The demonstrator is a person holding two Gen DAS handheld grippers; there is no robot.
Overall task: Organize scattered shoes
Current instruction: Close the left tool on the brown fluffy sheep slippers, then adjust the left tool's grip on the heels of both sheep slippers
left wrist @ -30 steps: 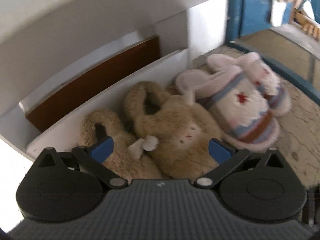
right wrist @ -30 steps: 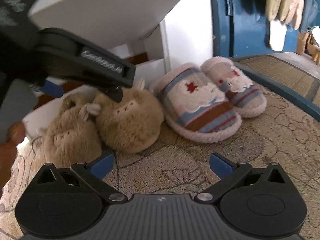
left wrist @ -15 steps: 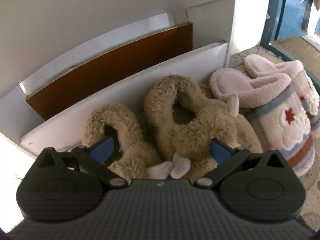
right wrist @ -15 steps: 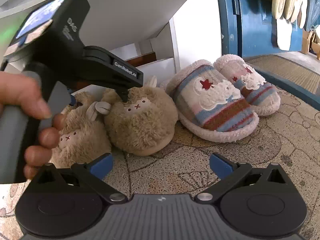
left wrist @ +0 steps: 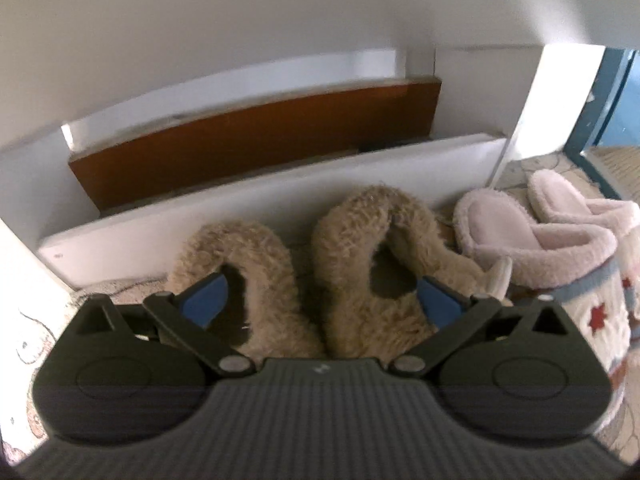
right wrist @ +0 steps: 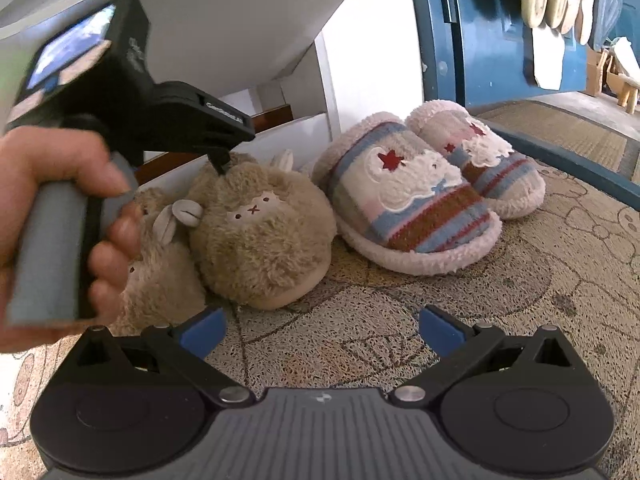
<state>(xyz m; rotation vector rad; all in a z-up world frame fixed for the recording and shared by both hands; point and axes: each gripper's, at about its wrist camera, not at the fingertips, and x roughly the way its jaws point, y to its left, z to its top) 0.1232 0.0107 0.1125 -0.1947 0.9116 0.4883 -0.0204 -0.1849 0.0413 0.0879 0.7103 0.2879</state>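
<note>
patterned mat (right wrist: 520,280), white board (left wrist: 280,196), blue door (right wrist: 480,40)

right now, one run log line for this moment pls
stage: lining up slippers | left gripper: open over tan slippers | right gripper: open, empty | striped slippers: paired beside

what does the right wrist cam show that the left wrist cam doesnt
Only the right wrist view shows the slippers' fronts: the sheep faces on the tan slippers, the toes of the striped slippers, the person's hand gripping the left gripper's handle, the blue door and open carpet.

Only the left wrist view shows the heel openings from above, the brown board and the white board behind the slippers.

Both show the two pairs side by side on the carpet, and each gripper's own jaws open, holding nothing.
</note>
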